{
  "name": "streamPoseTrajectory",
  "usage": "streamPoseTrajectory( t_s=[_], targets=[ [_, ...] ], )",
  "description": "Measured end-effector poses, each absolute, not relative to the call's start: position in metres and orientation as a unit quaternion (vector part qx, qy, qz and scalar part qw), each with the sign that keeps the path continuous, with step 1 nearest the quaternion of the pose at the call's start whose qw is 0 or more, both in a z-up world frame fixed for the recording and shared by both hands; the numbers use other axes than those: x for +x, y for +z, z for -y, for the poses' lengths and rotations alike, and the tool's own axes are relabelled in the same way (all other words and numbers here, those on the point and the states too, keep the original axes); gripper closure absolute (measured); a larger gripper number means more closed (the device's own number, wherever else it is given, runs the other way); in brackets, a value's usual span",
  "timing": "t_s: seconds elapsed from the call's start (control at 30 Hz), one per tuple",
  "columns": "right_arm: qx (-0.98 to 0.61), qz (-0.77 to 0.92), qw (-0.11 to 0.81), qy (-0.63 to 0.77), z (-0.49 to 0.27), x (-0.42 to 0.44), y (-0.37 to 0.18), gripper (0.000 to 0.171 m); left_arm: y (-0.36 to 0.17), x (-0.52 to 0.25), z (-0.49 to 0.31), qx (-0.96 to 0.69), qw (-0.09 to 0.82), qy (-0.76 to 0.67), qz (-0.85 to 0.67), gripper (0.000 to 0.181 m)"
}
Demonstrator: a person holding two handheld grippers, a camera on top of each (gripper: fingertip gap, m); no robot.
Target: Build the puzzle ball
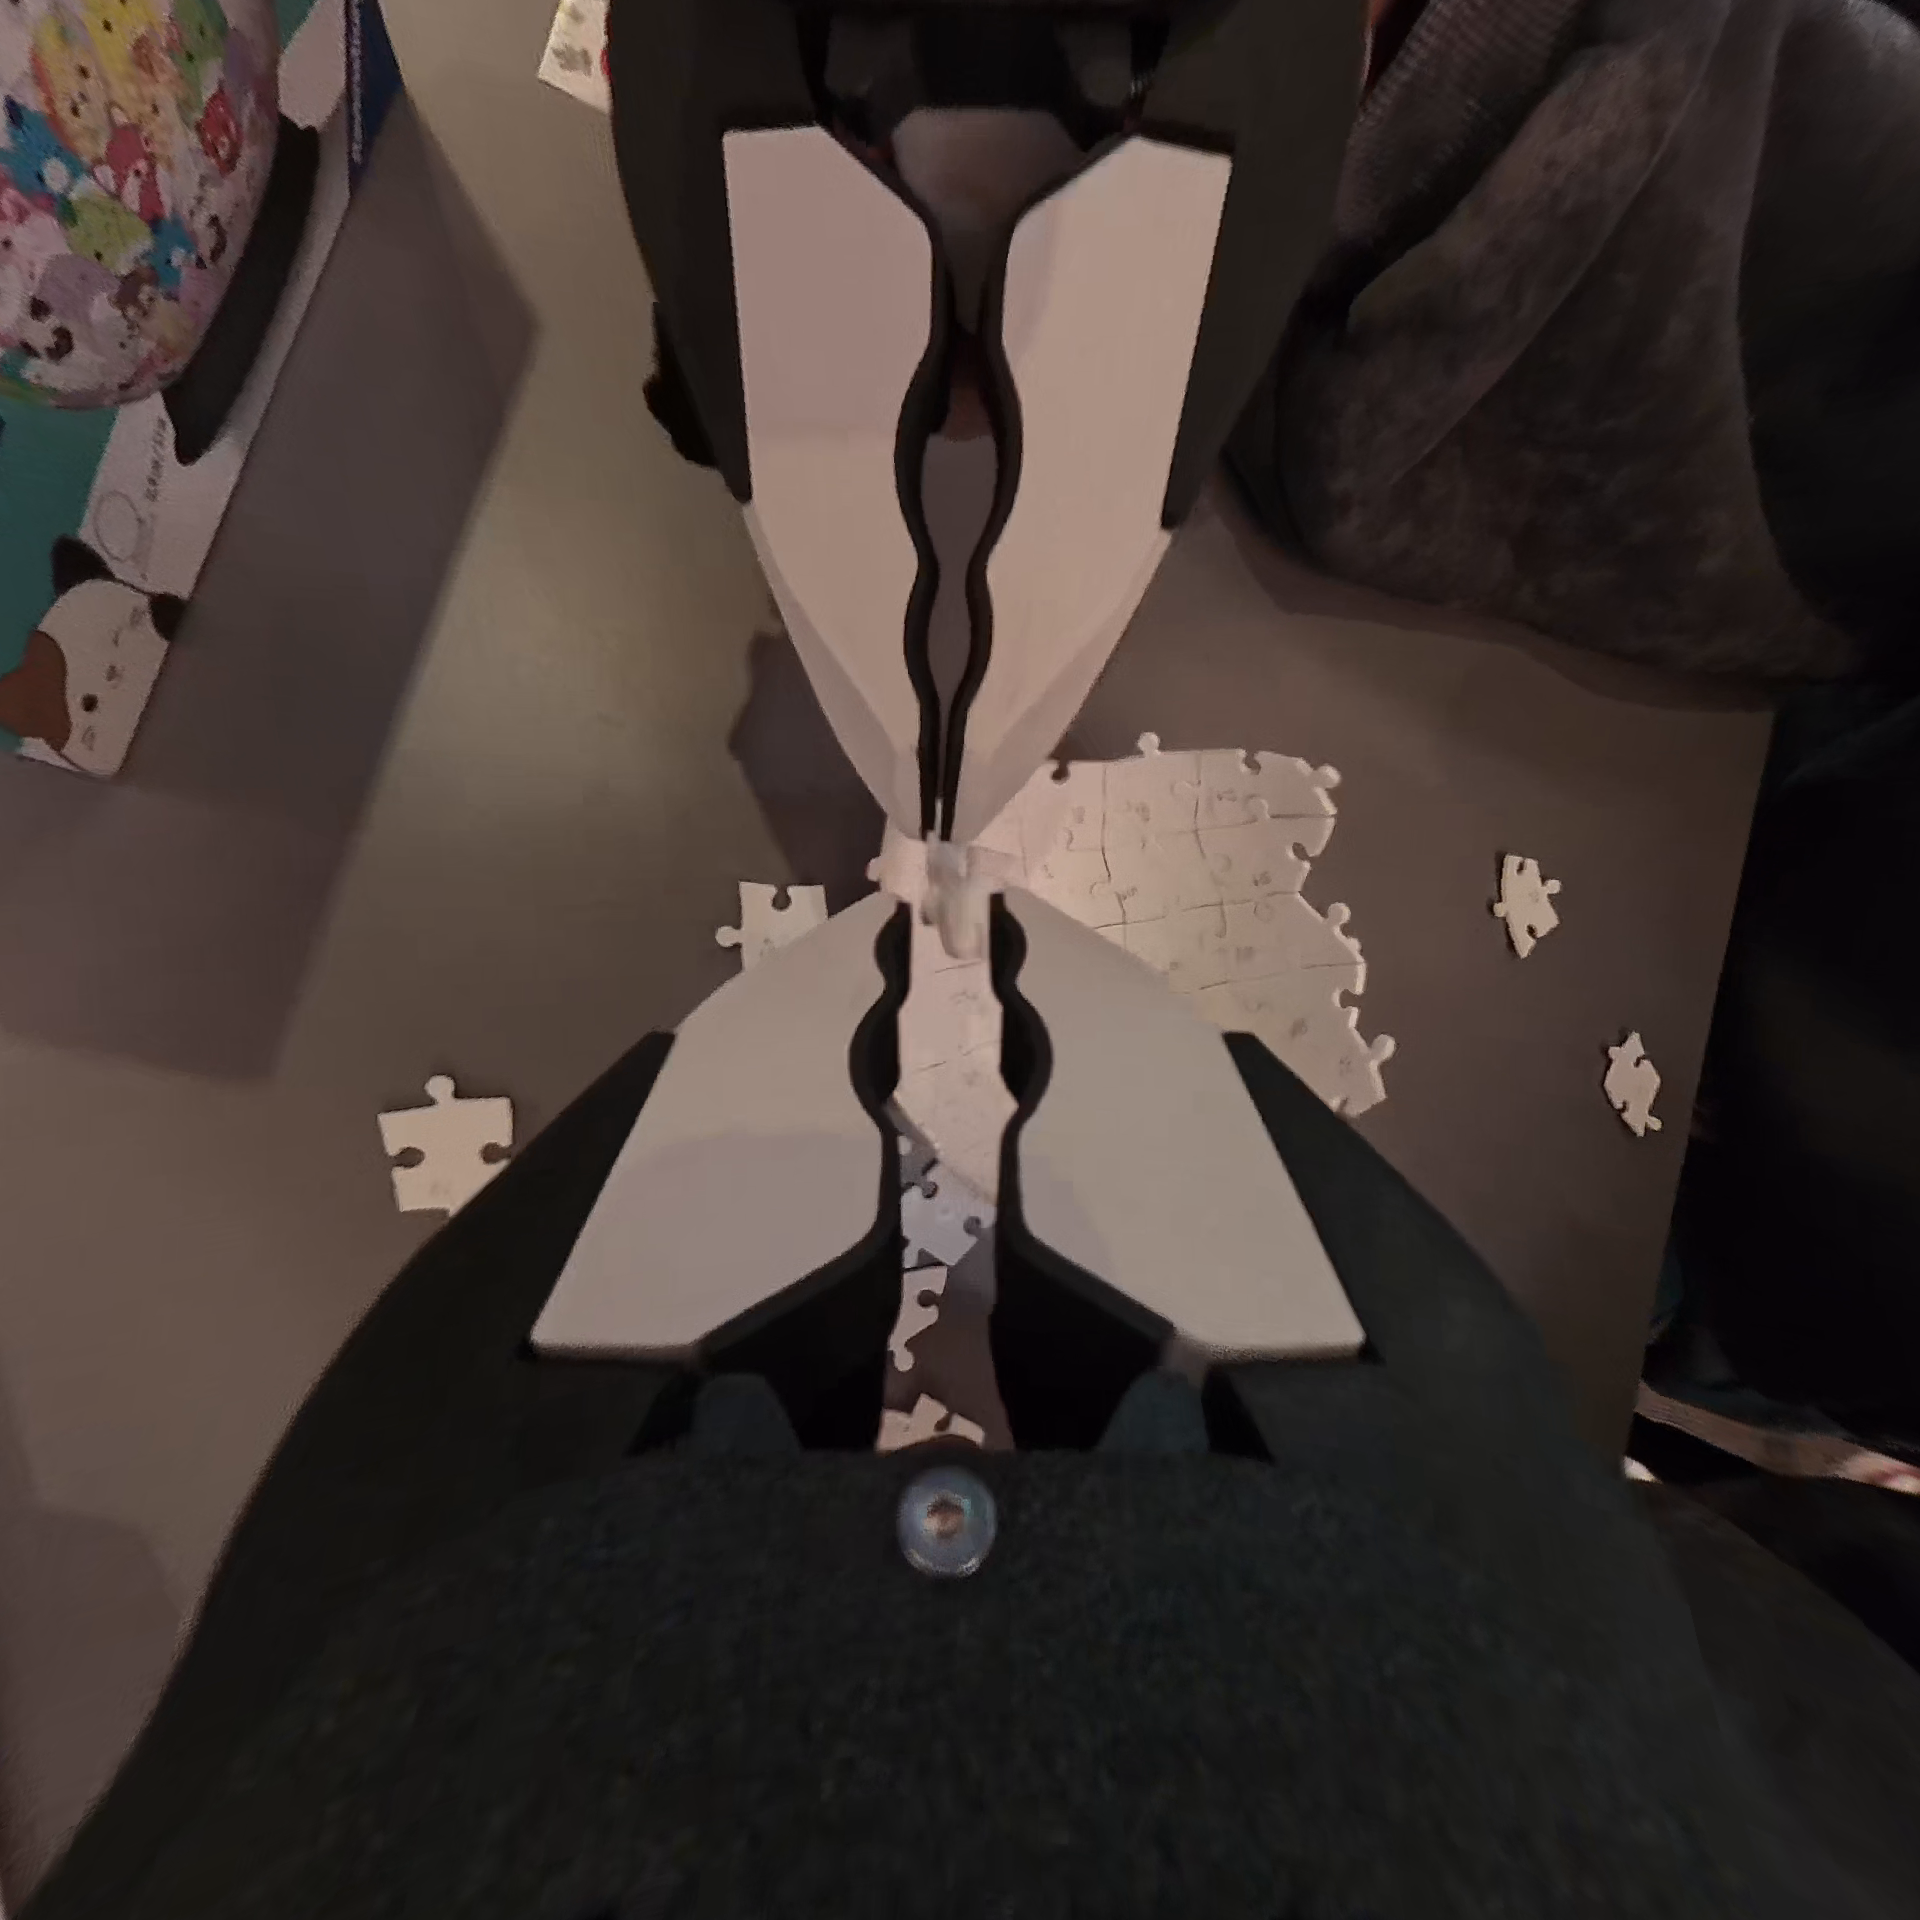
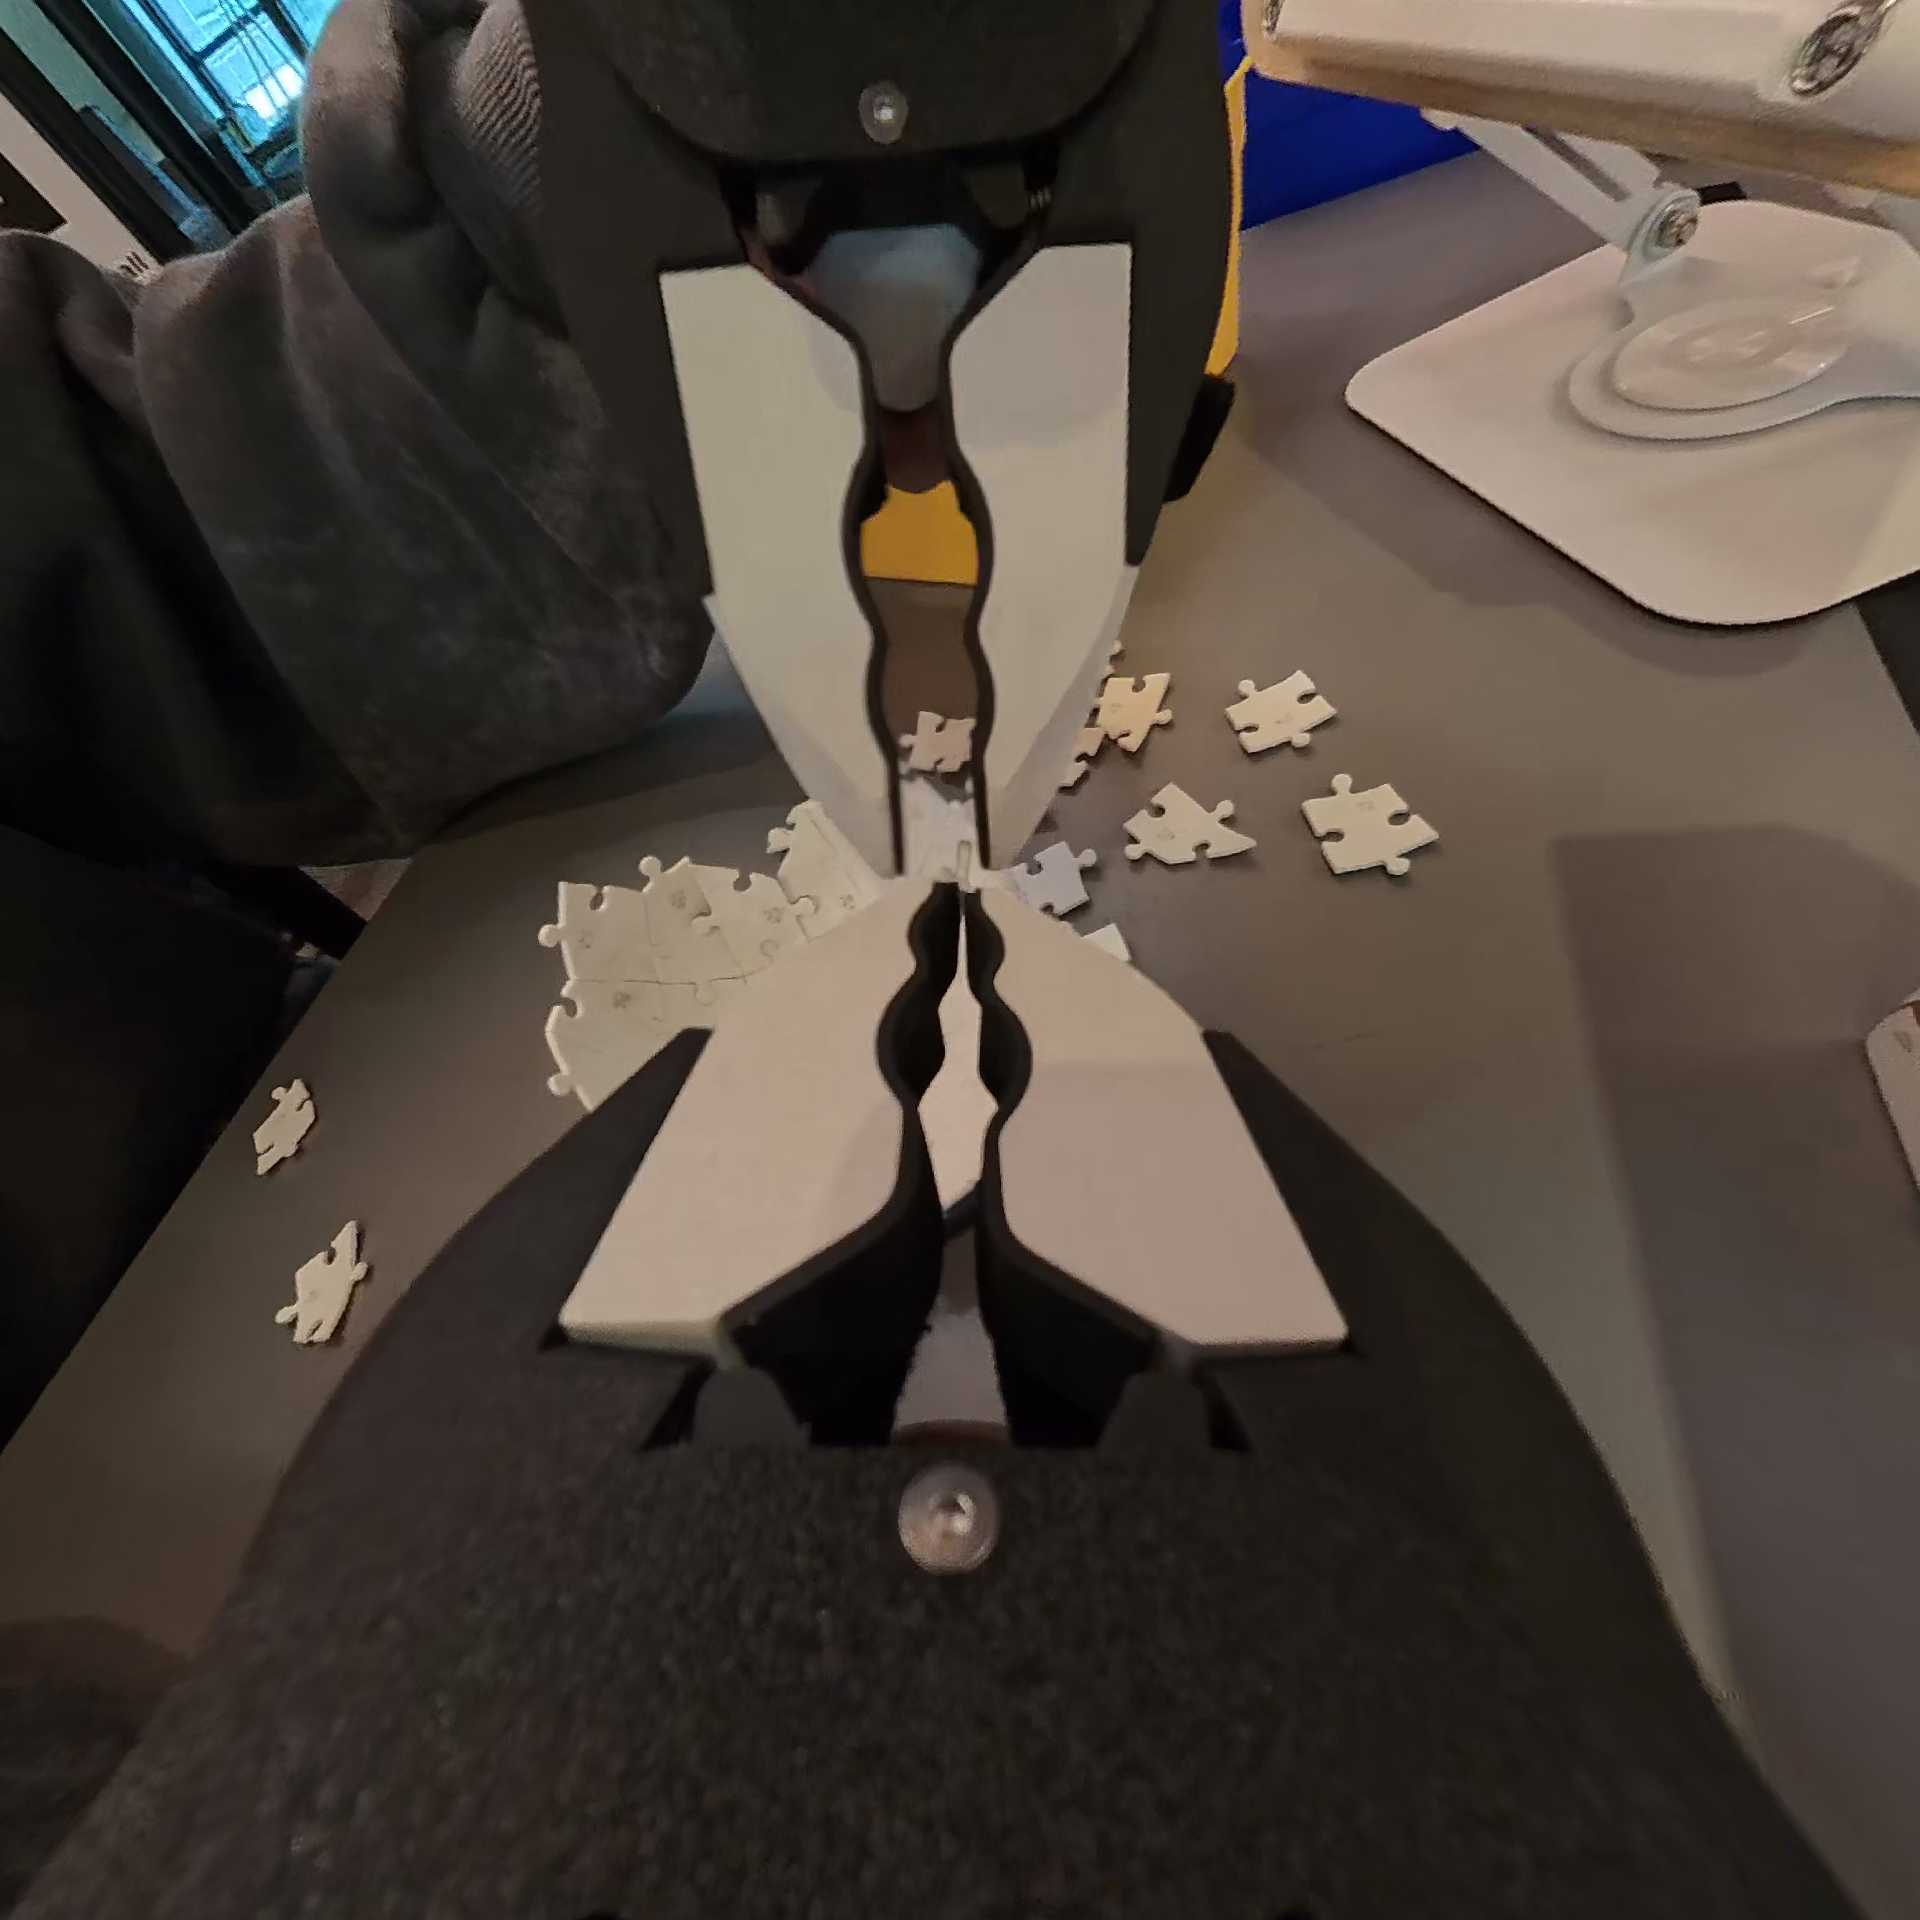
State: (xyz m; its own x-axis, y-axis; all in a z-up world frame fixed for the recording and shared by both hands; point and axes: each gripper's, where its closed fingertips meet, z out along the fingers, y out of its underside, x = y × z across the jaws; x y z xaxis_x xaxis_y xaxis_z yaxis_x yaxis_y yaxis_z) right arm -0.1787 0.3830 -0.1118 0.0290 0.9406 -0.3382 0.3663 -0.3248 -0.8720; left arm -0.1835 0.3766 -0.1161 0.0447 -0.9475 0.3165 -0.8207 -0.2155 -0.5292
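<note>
a: how far along is the ball?

b: early, i'd judge. a joined patch of white pieces [image 1: 1226,894] lies flat right of centre on the grey table [image 1: 540,935], loose pieces [image 2: 1366,826] scattered around.

a: the tools?

b: right gripper [image 1: 935,826] pinches a small white piece [image 1: 951,883] at centre; left gripper [image 1: 951,920] is slightly spread beneath it.
</note>
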Motion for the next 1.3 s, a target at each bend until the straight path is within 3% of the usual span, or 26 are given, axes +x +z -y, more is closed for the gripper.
streamPoseTrajectory(
  t_s=[0.17,0.37,1.03,1.23,1.3],
  targets=[
    [-0.644,0.494,0.321,0.489,-0.387,-0.179,-0.104,0.170,-0.124,-0.188,-0.372,-0.717,0.093,-0.311,-0.616,0.163],
    [-0.640,0.491,0.330,0.490,-0.387,-0.180,-0.101,0.169,-0.126,-0.186,-0.377,-0.724,0.101,-0.312,-0.607,0.178],
    [-0.654,0.521,0.327,0.440,-0.386,-0.183,-0.114,0.169,-0.134,-0.188,-0.375,-0.746,0.069,-0.306,-0.588,0.179],
    [-0.655,0.528,0.344,0.416,-0.391,-0.182,-0.110,0.169,-0.128,-0.187,-0.382,-0.746,0.104,-0.308,-0.581,0.179],
    [-0.656,0.539,0.333,0.410,-0.394,-0.181,-0.109,0.169,-0.114,-0.191,-0.385,-0.747,0.141,-0.320,-0.566,0.169]
  ],
)
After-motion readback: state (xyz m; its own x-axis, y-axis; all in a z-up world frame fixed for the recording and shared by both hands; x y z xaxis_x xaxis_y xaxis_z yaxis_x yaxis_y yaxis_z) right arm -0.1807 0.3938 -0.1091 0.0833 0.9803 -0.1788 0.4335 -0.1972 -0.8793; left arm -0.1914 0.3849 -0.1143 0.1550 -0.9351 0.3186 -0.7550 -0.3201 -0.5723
